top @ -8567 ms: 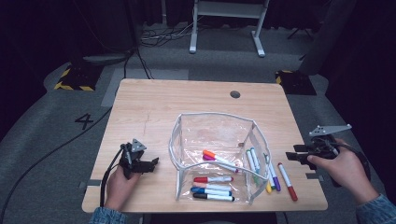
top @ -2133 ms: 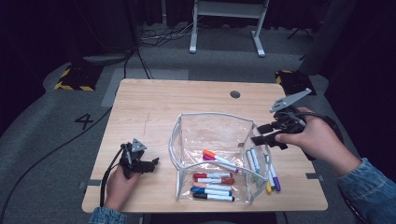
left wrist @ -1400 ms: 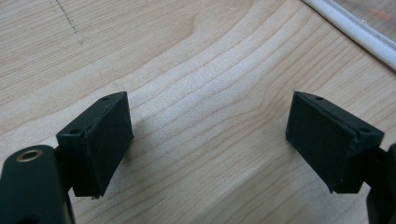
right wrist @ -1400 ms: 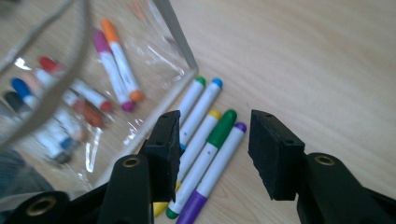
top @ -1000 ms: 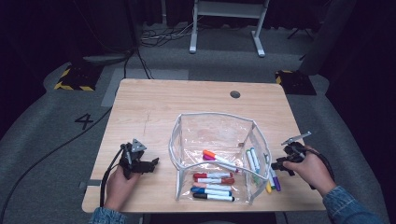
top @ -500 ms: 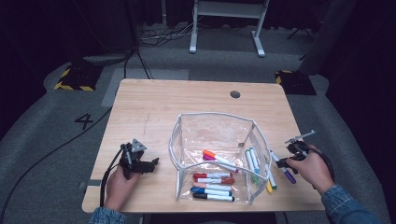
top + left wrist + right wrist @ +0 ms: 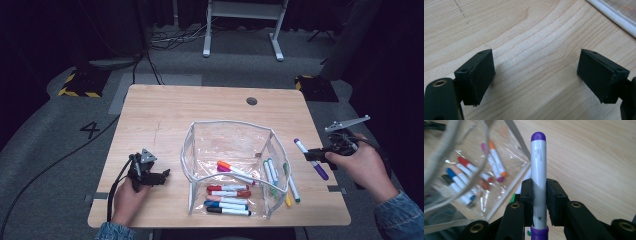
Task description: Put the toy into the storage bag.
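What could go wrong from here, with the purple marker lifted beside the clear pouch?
The right gripper pinches the purple marker low on its barrel, so the long free end could swing or slip. The clear pouch has soft, leaning walls and the left gripper rests open on the table, apart from it, so a nudge could tip it.

We see the table [image 7: 165, 115] brightly lit from above while the floor [image 7: 45, 150] around it sinks into darkness. Our close views are sharp on the wood; the clear pouch [image 7: 461, 170] blurs nearby.
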`<state>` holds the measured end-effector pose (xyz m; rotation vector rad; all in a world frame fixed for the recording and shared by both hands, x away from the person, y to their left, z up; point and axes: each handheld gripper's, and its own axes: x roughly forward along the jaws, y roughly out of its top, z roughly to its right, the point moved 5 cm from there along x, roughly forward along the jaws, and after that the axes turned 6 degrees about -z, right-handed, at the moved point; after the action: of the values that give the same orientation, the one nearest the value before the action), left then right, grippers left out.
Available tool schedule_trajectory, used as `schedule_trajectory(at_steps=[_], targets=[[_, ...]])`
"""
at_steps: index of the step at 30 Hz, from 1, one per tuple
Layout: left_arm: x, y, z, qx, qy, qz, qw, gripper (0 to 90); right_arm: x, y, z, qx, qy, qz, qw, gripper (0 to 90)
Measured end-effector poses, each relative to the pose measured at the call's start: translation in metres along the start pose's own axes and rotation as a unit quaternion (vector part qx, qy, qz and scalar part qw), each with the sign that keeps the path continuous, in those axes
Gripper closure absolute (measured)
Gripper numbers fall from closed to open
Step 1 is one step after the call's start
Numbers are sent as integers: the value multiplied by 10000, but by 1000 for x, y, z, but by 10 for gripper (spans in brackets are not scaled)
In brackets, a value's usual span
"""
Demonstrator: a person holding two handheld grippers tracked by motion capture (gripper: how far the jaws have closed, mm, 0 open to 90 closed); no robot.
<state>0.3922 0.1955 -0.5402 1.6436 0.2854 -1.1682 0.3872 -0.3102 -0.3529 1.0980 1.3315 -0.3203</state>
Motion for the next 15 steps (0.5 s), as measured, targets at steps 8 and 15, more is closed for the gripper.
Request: schedule_trajectory(at_steps=[8, 15], targets=[[0, 0, 0, -1, -1, 1, 10000, 148, -32, 32, -42, -675, 291, 194, 9971, 768], [0, 0, 0, 0, -1, 1, 10000, 148, -34, 61, -84, -1278, 640, 103, 9897, 768]])
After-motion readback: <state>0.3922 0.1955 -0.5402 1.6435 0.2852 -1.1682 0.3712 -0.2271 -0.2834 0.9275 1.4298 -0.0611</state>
